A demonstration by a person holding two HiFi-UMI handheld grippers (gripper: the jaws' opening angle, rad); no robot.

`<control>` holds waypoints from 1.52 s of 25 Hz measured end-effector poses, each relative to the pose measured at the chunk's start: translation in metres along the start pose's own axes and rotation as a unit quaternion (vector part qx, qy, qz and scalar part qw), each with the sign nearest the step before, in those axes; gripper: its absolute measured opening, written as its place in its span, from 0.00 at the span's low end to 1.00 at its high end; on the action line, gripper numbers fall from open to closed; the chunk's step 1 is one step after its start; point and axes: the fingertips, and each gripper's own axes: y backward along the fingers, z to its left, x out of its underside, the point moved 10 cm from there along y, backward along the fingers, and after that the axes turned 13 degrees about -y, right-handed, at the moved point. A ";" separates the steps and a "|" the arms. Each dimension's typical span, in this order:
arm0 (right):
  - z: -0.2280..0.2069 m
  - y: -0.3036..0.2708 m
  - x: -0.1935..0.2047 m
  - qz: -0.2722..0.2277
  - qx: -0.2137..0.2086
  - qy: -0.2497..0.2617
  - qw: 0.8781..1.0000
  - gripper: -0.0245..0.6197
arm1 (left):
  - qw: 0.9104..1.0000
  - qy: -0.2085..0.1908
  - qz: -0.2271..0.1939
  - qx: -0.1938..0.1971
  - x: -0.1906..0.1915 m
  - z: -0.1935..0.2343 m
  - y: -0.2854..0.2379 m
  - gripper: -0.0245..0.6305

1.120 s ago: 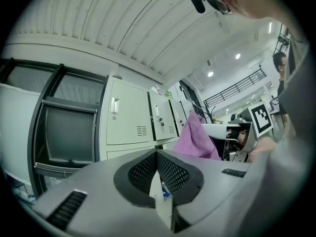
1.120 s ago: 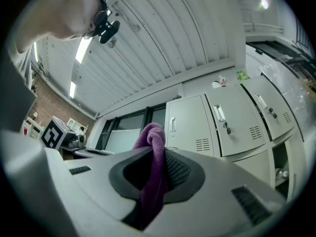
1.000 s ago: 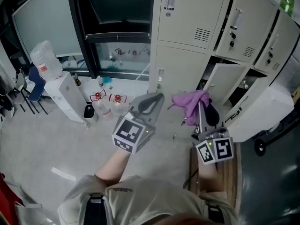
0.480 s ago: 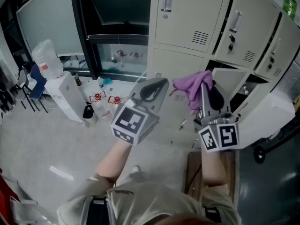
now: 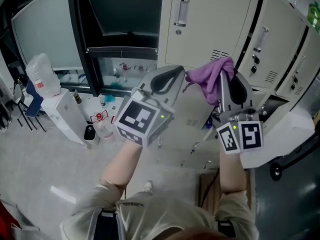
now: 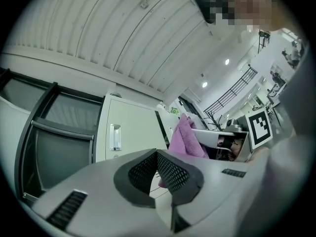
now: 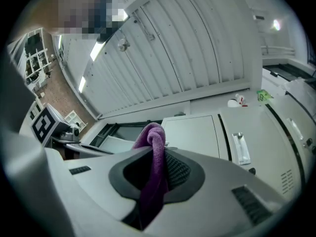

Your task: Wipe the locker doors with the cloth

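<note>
The cream locker doors (image 5: 210,19) stand ahead, each with a metal handle (image 5: 182,11). My right gripper (image 5: 226,78) is shut on a purple cloth (image 5: 212,75), which bunches out past the jaws and hangs just in front of the upper locker door. In the right gripper view the cloth (image 7: 154,167) runs down between the pads of the right gripper (image 7: 158,157), with a locker door (image 7: 195,132) beyond. To the cloth's left my left gripper (image 5: 169,75) is raised, jaws shut on nothing. The left gripper (image 6: 157,154) faces a locker door (image 6: 131,135), with the cloth (image 6: 183,138) at its right.
A dark glass panel (image 5: 120,14) adjoins the lockers on the left. Below it stand a water jug (image 5: 41,76), a white box (image 5: 62,109) and small bottles (image 5: 100,121) on the floor. A lower locker door (image 5: 282,134) hangs ajar at right. A green bottle (image 5: 315,14) tops the lockers.
Both grippers have risen and moved toward the lockers. The cloth has gone up with the right gripper from the lower doors to the level of the upper doors.
</note>
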 end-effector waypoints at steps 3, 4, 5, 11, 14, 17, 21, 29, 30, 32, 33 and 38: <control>-0.010 -0.037 0.004 -0.007 0.006 0.011 1.000 0.11 | 1.000 0.000 -0.009 0.012 0.010 0.026 -0.020 0.04; -0.013 -0.050 0.003 -0.010 0.008 0.018 1.000 0.11 | 1.000 -0.002 -0.015 0.014 0.013 0.034 -0.026 0.04; -0.015 -0.064 0.002 -0.014 0.011 0.026 0.999 0.11 | 1.000 -0.005 -0.020 0.017 0.015 0.043 -0.032 0.04; -0.026 -0.135 -0.003 -0.030 0.028 0.083 0.996 0.11 | 0.999 0.003 -0.032 0.040 0.036 0.084 -0.061 0.04; -0.028 -0.160 -0.010 -0.041 0.032 0.108 0.993 0.11 | 0.998 -0.002 -0.050 0.049 0.036 0.095 -0.070 0.04; -0.028 -0.182 -0.018 -0.047 0.031 0.124 0.991 0.11 | 0.996 -0.006 -0.074 0.047 0.031 0.103 -0.079 0.04; -0.027 -0.204 -0.030 -0.061 0.022 0.151 0.986 0.11 | 0.995 -0.008 -0.086 0.049 0.027 0.103 -0.088 0.04; -0.032 -0.243 -0.048 -0.070 0.019 0.200 0.977 0.11 | 0.996 -0.015 -0.076 0.035 0.027 0.100 -0.103 0.04; -0.032 -0.248 -0.047 -0.066 0.017 0.201 0.977 0.11 | 0.997 -0.015 -0.075 0.032 0.027 0.100 -0.103 0.04; -0.033 -0.255 -0.044 -0.059 0.013 0.202 0.977 0.11 | 0.997 -0.021 -0.072 0.029 0.028 0.100 -0.104 0.04; -0.034 -0.258 -0.042 -0.057 0.013 0.204 0.977 0.11 | 0.997 -0.024 -0.070 0.026 0.028 0.101 -0.104 0.04; -0.035 -0.267 -0.041 -0.055 0.018 0.220 0.974 0.11 | 0.997 -0.027 -0.073 0.013 0.023 0.111 -0.107 0.04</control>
